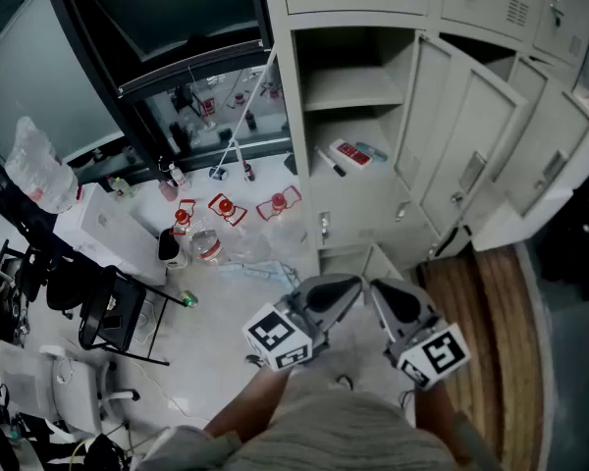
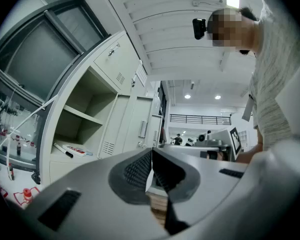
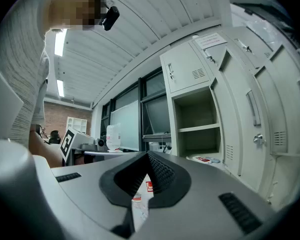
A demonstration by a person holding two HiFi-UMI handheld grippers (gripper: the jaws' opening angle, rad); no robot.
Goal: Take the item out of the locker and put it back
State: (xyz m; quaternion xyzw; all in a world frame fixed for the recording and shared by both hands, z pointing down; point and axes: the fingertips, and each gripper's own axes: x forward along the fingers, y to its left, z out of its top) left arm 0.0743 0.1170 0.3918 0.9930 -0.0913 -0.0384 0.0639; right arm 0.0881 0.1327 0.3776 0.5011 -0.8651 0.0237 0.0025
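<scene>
The locker (image 1: 296,116) stands open with one shelf inside. On its lower floor lie a flat red-and-white item (image 1: 351,153), a black marker (image 1: 331,162) and a small bluish piece (image 1: 373,151). The same item (image 2: 76,149) and marker (image 2: 62,151) show in the left gripper view, and the item (image 3: 204,159) shows small in the right gripper view. My left gripper (image 1: 353,286) and right gripper (image 1: 376,289) are held side by side low in front of the locker, well short of it. Both left gripper (image 2: 151,152) and right gripper (image 3: 147,157) are shut on nothing.
The locker door (image 1: 442,135) swings out to the right, with more open doors (image 1: 545,165) beyond. Red-capped bottles and trays (image 1: 226,209) litter the floor to the left, near a black chair (image 1: 118,312). A wooden strip of floor (image 1: 491,332) runs at right.
</scene>
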